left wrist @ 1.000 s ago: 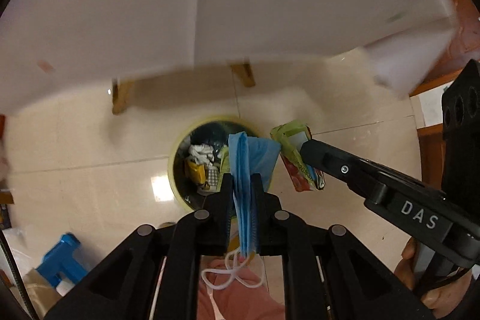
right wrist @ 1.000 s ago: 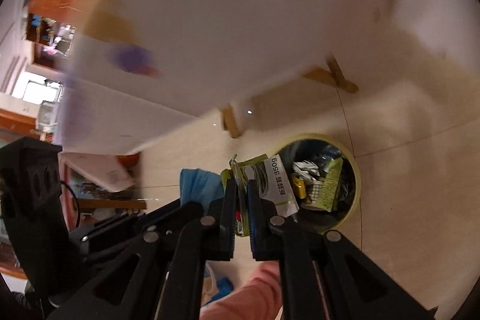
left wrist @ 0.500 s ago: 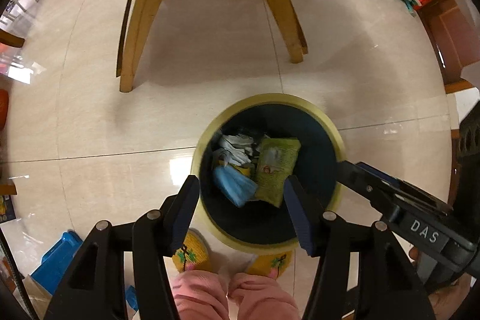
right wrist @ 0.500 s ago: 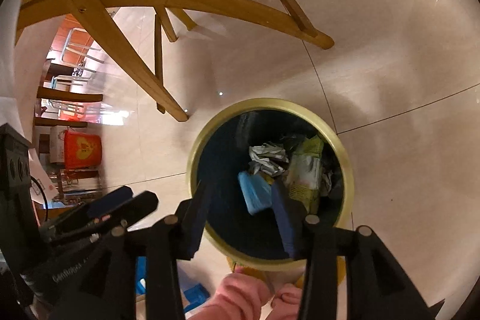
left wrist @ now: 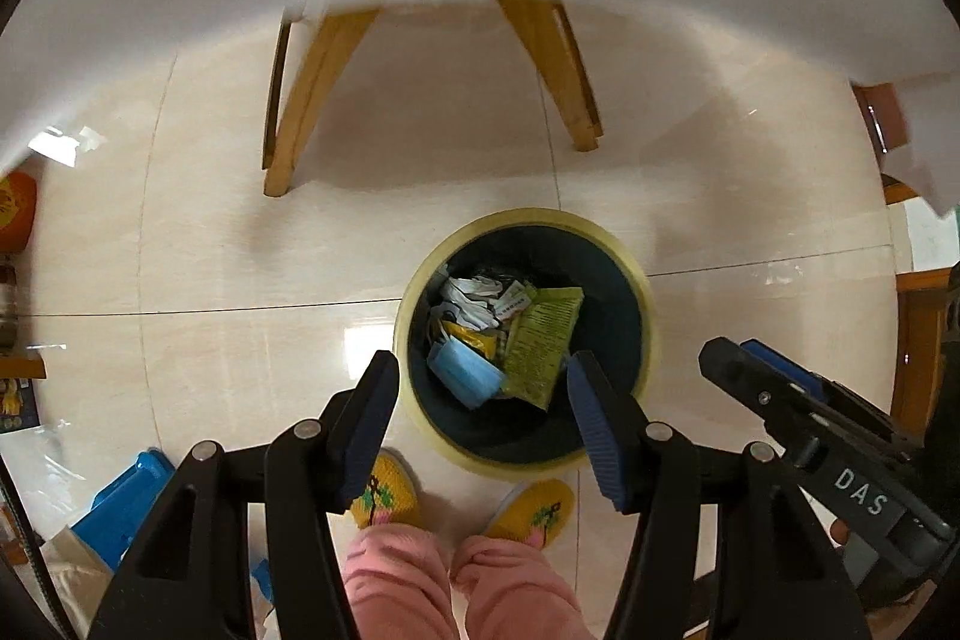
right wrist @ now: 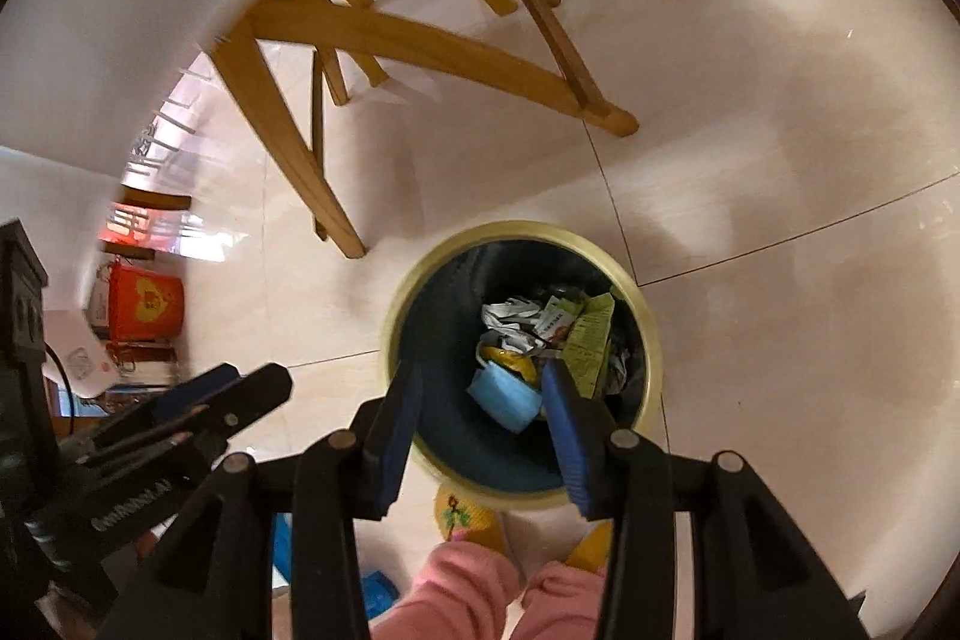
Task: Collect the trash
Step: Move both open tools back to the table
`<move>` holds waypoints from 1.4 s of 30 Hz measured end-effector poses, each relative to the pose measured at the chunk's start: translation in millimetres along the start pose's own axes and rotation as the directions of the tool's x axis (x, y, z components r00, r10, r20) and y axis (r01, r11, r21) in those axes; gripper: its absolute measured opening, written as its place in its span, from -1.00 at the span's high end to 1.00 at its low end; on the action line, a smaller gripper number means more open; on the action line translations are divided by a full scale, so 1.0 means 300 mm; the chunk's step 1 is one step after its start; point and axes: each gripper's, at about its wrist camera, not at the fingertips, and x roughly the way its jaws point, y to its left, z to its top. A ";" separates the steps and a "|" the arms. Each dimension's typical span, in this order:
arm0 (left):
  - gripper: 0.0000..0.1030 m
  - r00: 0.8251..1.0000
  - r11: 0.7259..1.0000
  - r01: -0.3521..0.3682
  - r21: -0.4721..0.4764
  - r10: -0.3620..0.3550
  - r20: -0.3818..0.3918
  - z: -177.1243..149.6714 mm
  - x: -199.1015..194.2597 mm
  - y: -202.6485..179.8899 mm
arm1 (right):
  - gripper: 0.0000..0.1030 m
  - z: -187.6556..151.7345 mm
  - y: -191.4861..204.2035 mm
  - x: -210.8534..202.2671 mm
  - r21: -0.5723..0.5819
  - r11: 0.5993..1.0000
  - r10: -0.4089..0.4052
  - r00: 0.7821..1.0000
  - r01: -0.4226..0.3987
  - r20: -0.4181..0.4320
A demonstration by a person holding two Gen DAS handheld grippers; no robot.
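Lying in the bin (left wrist: 636, 292), the blue mask (left wrist: 465, 370) and green wrapper (left wrist: 540, 340) sit below the left gripper (left wrist: 480, 418) and right gripper (right wrist: 480, 415), both parted and empty.

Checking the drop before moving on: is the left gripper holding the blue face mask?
No, the left gripper stands open and empty, and the blue face mask lies inside the trash bin.
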 end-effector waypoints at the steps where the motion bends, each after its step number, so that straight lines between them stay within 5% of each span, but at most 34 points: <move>1: -0.10 1.000 1.000 -0.001 0.003 0.001 0.008 -0.007 -0.040 -0.008 | 0.18 -0.003 0.015 -0.037 0.001 1.000 0.001 1.000 -0.001 0.006; 13: -0.10 0.988 0.999 0.007 0.047 -0.014 0.155 -0.064 -0.628 -0.077 | 0.18 -0.025 0.234 -0.517 -0.050 0.998 0.040 0.998 -0.038 0.055; 22: -0.11 0.965 0.998 -0.002 0.055 -0.012 0.262 -0.078 -1.048 -0.078 | 0.18 -0.014 0.377 -0.891 -0.188 0.981 0.067 0.987 -0.039 0.143; 26: -0.18 0.942 0.998 -0.034 0.057 0.013 0.337 -0.075 -1.215 -0.101 | 0.18 0.013 0.414 -1.020 -0.221 0.974 0.093 0.976 -0.048 0.197; 35: -0.25 0.890 0.996 -0.083 0.026 0.063 0.451 0.016 -1.427 -0.132 | 0.18 0.076 0.489 -1.200 -0.311 0.949 0.141 0.943 -0.043 0.301; 42: -0.25 0.886 0.996 -0.085 -0.004 0.078 0.458 0.119 -1.485 -0.134 | 0.18 0.144 0.523 -1.285 -0.360 0.933 0.163 0.922 -0.027 0.353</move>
